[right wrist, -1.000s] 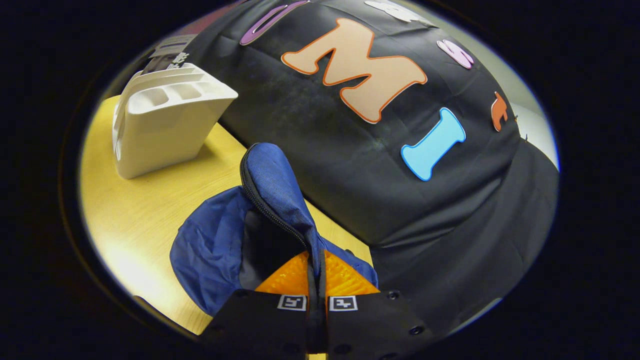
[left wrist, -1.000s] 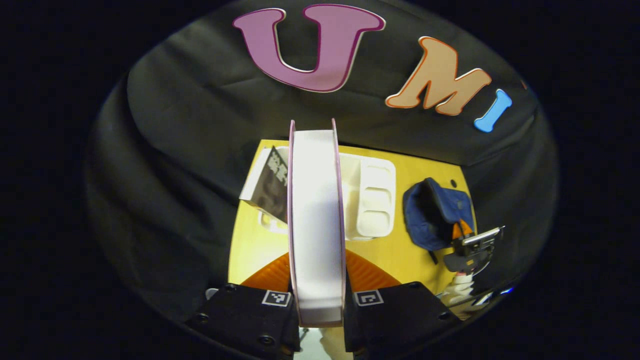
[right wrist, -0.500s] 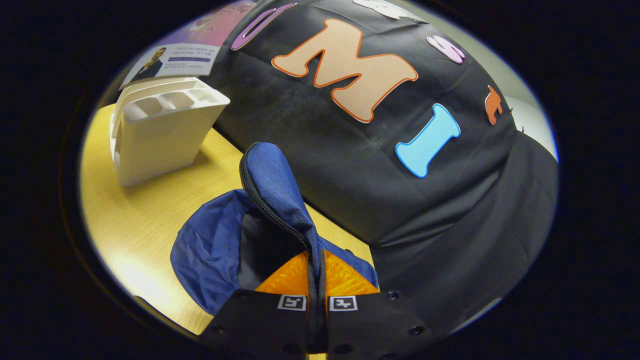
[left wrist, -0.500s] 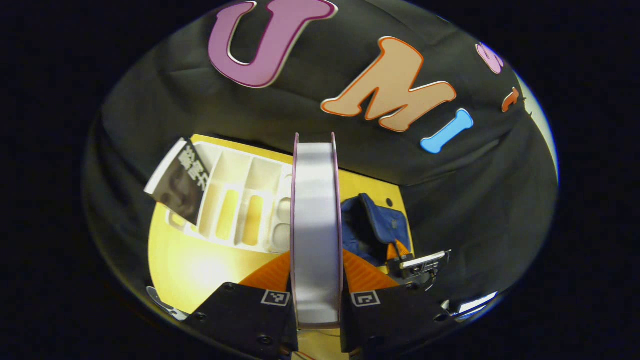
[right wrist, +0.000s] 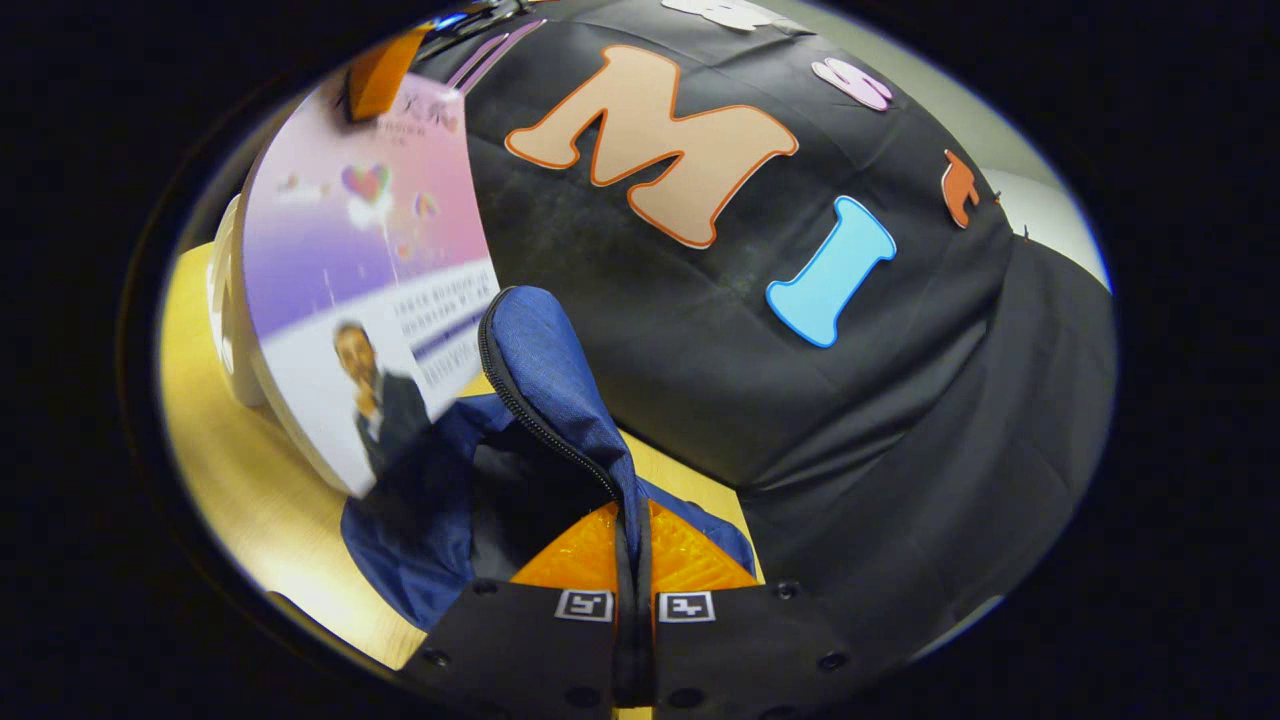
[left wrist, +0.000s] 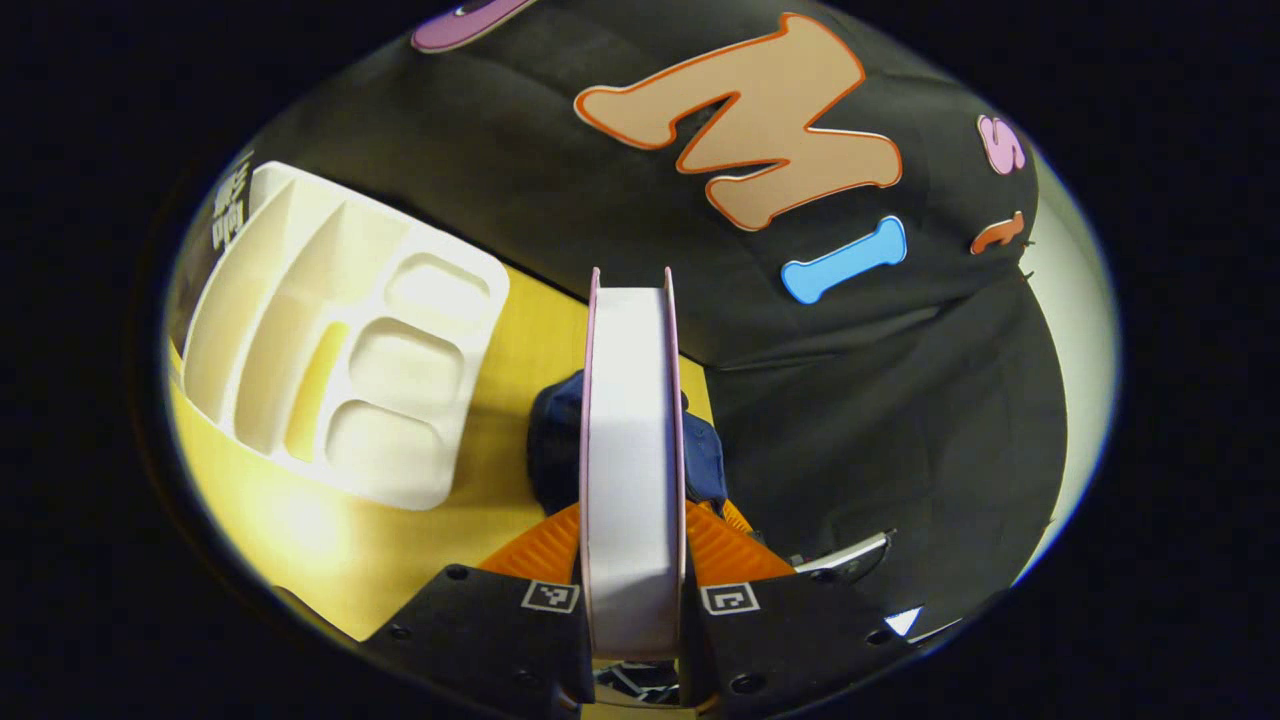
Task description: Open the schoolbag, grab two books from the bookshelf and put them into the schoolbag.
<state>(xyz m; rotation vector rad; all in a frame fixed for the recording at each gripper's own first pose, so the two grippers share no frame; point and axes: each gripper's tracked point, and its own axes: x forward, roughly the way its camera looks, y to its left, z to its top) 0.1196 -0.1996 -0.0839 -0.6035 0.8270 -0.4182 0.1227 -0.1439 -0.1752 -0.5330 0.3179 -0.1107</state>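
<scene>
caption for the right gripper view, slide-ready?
Right tongs pinch the blue schoolbag flap open as a pink-covered book hangs above the bag's mouth.

The left gripper [left wrist: 632,590] is showing a black body with round screw heads sitting near its outer edges, and a small square black-and-white marker is sitting on each half. Ribbed, wedge-shaped fingers [left wrist: 540,548] are sticking forward from it. The right gripper [right wrist: 634,590] is showing the same build: a black body, dark screws along its lower edge, two square black-and-white markers lying side by side, and ribbed fingers [right wrist: 575,555] tapering toward a point in front.
</scene>
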